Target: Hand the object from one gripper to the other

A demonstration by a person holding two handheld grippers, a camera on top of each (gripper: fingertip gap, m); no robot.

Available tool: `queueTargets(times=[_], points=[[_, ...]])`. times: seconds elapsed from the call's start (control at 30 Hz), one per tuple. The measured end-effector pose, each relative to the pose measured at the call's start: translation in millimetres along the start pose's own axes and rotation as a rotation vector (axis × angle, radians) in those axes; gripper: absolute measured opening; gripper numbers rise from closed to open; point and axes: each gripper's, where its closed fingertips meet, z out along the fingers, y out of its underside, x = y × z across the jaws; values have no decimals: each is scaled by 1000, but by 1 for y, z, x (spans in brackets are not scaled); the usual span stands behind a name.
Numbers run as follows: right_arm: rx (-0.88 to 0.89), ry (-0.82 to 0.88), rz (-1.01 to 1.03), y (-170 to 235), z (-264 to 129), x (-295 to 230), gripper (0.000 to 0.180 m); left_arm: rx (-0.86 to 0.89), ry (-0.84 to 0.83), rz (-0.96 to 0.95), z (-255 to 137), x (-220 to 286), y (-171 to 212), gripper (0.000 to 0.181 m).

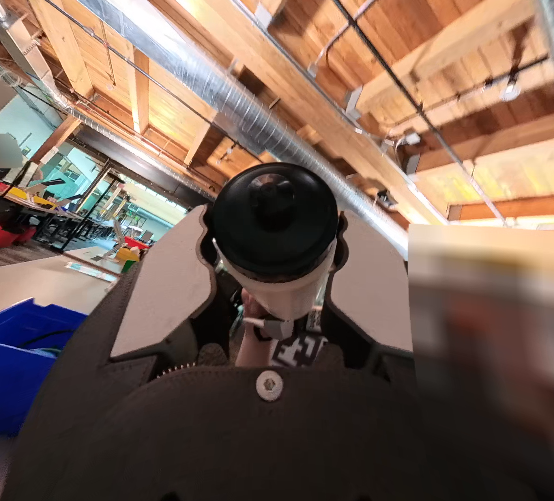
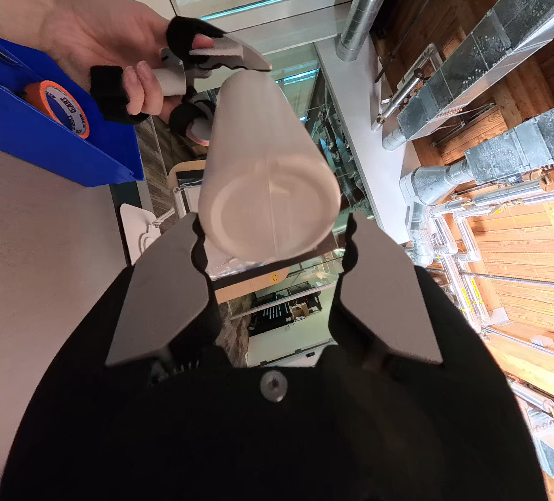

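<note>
A white plastic bottle [image 2: 263, 156] with a black cap [image 1: 274, 216] is held in the air. My left gripper [image 1: 274, 216] is shut on the bottle just below the cap, which points at its camera. In the right wrist view, the left gripper's fingers [image 2: 233, 57] clamp the far end and a person's hand [image 2: 90, 30] holds that gripper. My right gripper [image 2: 272, 225] is open around the bottle's round base. Its left finger [image 2: 192, 234] is at the bottle's side, and there is a gap at the right finger [image 2: 353, 234].
A blue bin [image 2: 75, 150] holding an orange tape roll [image 2: 60, 108] stands on the pale table [image 2: 45, 246] to the left; the bin also shows in the left wrist view [image 1: 30, 351]. Wooden ceiling beams and metal ducts [image 1: 239, 96] are overhead. Tip to tip, the grippers are about 15 cm apart.
</note>
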Motion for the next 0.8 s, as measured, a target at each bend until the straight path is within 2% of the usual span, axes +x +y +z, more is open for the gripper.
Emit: queueTargets(times=[0.13, 0.53, 0.8], points=[[1, 10, 27, 3, 1, 2, 89, 85, -11, -75, -6, -8, -10, 77], [10, -97, 130, 0, 18, -26, 86, 206, -42, -83, -13, -8, -25, 75], [-22, -114, 109, 9, 28, -39, 86, 312, -76, -111, -20, -8, -36, 75]])
